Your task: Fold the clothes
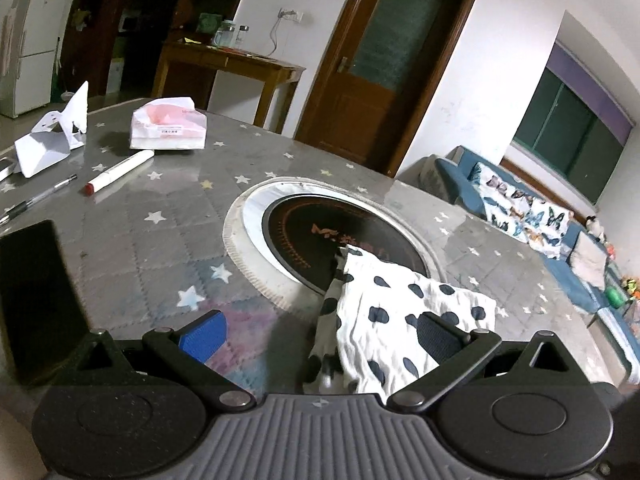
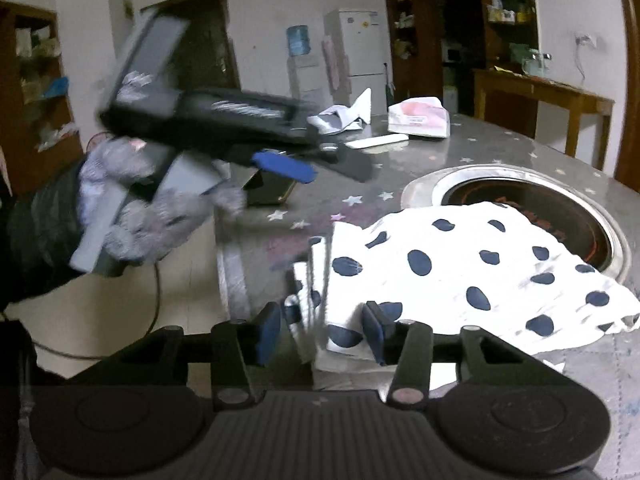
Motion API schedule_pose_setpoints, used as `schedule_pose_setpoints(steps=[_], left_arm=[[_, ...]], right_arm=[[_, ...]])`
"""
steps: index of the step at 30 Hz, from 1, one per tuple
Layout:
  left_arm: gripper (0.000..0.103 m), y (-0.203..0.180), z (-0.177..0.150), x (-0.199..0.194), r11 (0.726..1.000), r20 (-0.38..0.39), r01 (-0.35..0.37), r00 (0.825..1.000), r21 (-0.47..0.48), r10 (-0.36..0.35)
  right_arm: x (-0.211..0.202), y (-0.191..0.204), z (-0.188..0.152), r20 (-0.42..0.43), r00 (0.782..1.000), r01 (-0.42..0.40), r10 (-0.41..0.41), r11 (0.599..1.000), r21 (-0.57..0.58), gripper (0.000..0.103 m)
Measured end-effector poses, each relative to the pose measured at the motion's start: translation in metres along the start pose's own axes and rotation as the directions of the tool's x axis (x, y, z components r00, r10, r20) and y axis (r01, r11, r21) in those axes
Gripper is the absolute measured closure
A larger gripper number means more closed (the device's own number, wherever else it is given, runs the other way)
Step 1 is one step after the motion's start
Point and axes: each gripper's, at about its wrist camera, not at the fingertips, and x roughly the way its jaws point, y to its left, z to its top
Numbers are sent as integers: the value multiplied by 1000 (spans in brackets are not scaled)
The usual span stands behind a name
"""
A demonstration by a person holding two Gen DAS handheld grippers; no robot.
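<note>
A white garment with dark blue dots (image 2: 460,264) lies folded on the grey star-patterned table, partly over the round cooktop. In the left wrist view the garment (image 1: 392,304) lies between the wide-open fingers of my left gripper (image 1: 320,332), nearer the right pad (image 1: 436,336). My right gripper (image 2: 324,328) has its fingers part-way closed around the garment's folded near edge at the table's rim, with gaps at both pads. The left gripper (image 2: 304,164) also shows in the right wrist view, blurred, held by a gloved hand above the table.
A round built-in cooktop (image 1: 332,232) sits mid-table. A tissue pack (image 1: 168,128), a marker (image 1: 120,170), a pen (image 1: 40,196), folded paper (image 1: 52,136) and a dark phone (image 1: 36,300) lie on the left. A blue sofa (image 1: 560,232) stands beyond the table's right edge.
</note>
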Motion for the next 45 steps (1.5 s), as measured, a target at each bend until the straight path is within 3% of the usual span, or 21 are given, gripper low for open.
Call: schedule_pose_setpoints(steps=[14, 19, 22, 27, 33, 37, 42, 45], left_arm=[[0, 2, -31, 29, 982, -89, -139, 984, 130, 151], [0, -2, -26, 19, 982, -75, -137, 986, 128, 148], [0, -13, -18, 10, 982, -30, -134, 990, 133, 139], [0, -34, -16, 10, 977, 14, -121, 993, 178, 121], [0, -36, -32, 27, 967, -50, -132, 988, 217, 146], [0, -30, -40, 29, 968, -76, -128, 986, 215, 148], [0, -26, -40, 29, 973, -84, -121, 987, 194, 140], [0, -25, -41, 27, 975, -84, -122, 987, 186, 139]], right_arm=[[-16, -20, 5, 22, 1000, -23, 22, 997, 72, 49], [-31, -58, 14, 58, 994, 81, -92, 983, 166, 49], [-30, -85, 21, 52, 974, 205, -221, 955, 217, 49], [-15, -125, 25, 24, 944, 311, -330, 908, 280, 52], [2, -155, 14, -16, 927, 358, -374, 875, 327, 55], [11, -170, -3, -65, 922, 379, -382, 854, 357, 67], [8, -160, 9, -64, 917, 393, -393, 869, 299, 66], [13, -152, 23, -54, 927, 372, -372, 891, 260, 66]])
